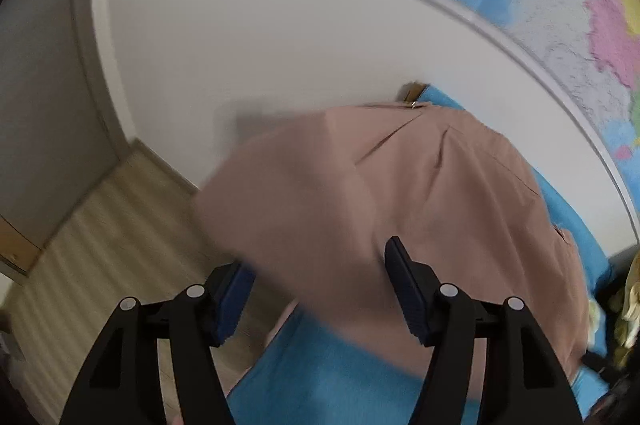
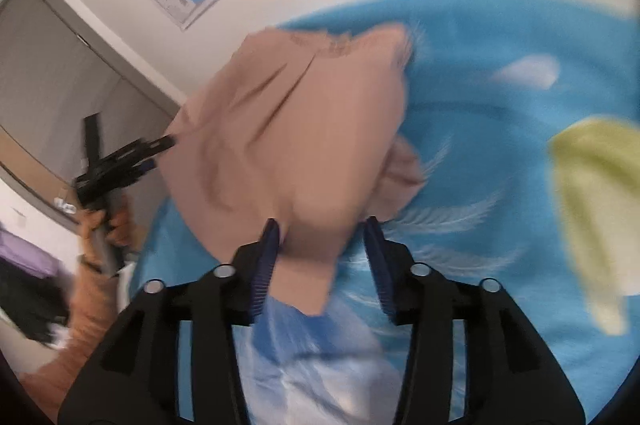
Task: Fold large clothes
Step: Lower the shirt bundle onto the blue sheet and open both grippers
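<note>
A large dusty-pink garment (image 1: 360, 193) lies spread over a blue bed cover (image 1: 320, 365). My left gripper (image 1: 318, 289) is open at the garment's near edge; cloth shows between its blue pads without being pinched. In the right wrist view the same garment (image 2: 288, 129) is bunched, with a flap hanging between the fingers of my right gripper (image 2: 320, 265), which is open. The left gripper (image 2: 120, 161) shows there too, held in a hand at the garment's left edge.
A map poster (image 1: 540, 5) hangs on the white wall behind the bed. A yellow-green cloth (image 2: 592, 201) lies on the blue feather-print cover (image 2: 500, 145) to the right. Wooden floor (image 1: 100, 245) and a door frame are to the left.
</note>
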The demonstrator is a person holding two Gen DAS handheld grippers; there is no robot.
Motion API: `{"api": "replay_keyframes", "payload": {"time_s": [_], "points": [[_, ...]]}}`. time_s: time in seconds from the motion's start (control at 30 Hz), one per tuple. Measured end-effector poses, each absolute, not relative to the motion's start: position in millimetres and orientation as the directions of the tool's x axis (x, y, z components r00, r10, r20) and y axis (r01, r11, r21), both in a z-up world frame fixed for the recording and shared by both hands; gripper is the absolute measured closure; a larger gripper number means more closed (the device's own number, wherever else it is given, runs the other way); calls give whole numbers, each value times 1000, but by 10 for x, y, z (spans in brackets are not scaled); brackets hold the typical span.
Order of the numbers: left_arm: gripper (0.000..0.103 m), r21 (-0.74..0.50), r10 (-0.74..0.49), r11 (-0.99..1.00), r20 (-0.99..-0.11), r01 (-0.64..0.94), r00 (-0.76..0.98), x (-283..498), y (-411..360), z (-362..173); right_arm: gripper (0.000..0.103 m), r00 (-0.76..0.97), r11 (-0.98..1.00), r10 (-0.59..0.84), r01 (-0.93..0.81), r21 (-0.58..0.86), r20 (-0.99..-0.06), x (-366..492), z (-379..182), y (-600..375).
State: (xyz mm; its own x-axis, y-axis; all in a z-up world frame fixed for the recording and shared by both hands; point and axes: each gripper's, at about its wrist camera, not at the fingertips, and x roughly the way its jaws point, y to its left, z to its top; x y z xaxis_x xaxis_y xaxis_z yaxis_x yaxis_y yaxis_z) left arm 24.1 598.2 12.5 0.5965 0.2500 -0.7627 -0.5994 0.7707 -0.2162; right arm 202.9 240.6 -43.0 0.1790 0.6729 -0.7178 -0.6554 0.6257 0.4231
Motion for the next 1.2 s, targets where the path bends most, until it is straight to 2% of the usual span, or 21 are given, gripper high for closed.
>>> {"api": "replay_keyframes", "payload": {"time_s": [0.07, 0.1, 0.13, 0.2, 0.27, 0.3, 0.33, 0.47, 0.5, 0.6, 0.67, 0.73, 0.77, 0.83, 0.9, 1.0, 1.1, 1.2], "points": [[28, -169, 316, 791, -710, -588, 629, 66, 5758, 303, 52, 283, 639, 660, -699, 321, -696, 1917, -202, 2349], [26, -153, 330, 810, -681, -567, 654, -1, 5628, 375, 48, 318, 637, 661, -717, 284, -680, 1899, -127, 2297], [22, -142, 326, 830, -662, -539, 675, -24, 5489, 451, 43, 333, 624, 670, -736, 262, -663, 1866, -53, 2329], [21, -143, 283, 867, -648, -477, 707, 15, 5257, 472, 44, 360, 603, 680, -770, 207, -639, 1785, 43, 2446], [21, -133, 228, 904, -652, -406, 723, 114, 4991, 421, 49, 344, 581, 678, -792, 188, -649, 1769, 8, 2661], [21, -119, 223, 912, -659, -393, 718, 155, 4914, 383, 58, 328, 572, 680, -797, 195, -656, 1791, -32, 2741], [21, -104, 214, 921, -669, -375, 712, 225, 4813, 319, 61, 317, 571, 676, -796, 201, -665, 1811, -78, 2810], [21, -112, 156, 939, -702, -324, 695, 435, 4624, 98, 66, 274, 587, 635, -779, 221, -723, 1962, -373, 3007], [21, -107, 141, 944, -724, -313, 675, 503, 4580, 19, 72, 266, 598, 605, -774, 207, -751, 2009, -491, 3052], [21, -70, 169, 943, -741, -324, 650, 484, 4507, -85, 73, 262, 602, 595, -771, 206, -760, 2007, -608, 3036], [21, -55, 190, 940, -736, -337, 650, 456, 4452, -63, 71, 271, 599, 597, -777, 195, -755, 1962, -569, 2984], [20, -68, 187, 937, -731, -342, 656, 395, 4414, -18, 59, 279, 588, 613, -786, 191, -739, 1899, -498, 2938], [19, -62, 202, 933, -726, -355, 657, 354, 4392, 10, 57, 283, 584, 618, -790, 186, -733, 1857, -482, 2927], [11, -43, 230, 930, -707, -365, 669, 257, 4322, 94, 51, 306, 582, 622, -796, 165, -721, 1768, -438, 2881], [7, -30, 255, 925, -687, -378, 680, 208, 4239, 157, 44, 315, 581, 627, -799, 158, -713, 1707, -415, 2832], [7, -56, 246, 922, -681, -383, 689, 157, 4148, 220, 42, 327, 583, 627, -799, 147, -708, 1620, -390, 2796], [7, -31, 285, 911, -673, -412, 682, 95, 4083, 269, 27, 345, 581, 631, -804, 128, -695, 1541, -372, 2774], [7, -17, 315, 900, -664, -435, 678, 21, 4036, 327, 15, 355, 577, 639, -808, 121, -683, 1461, -355, 2744]]}}
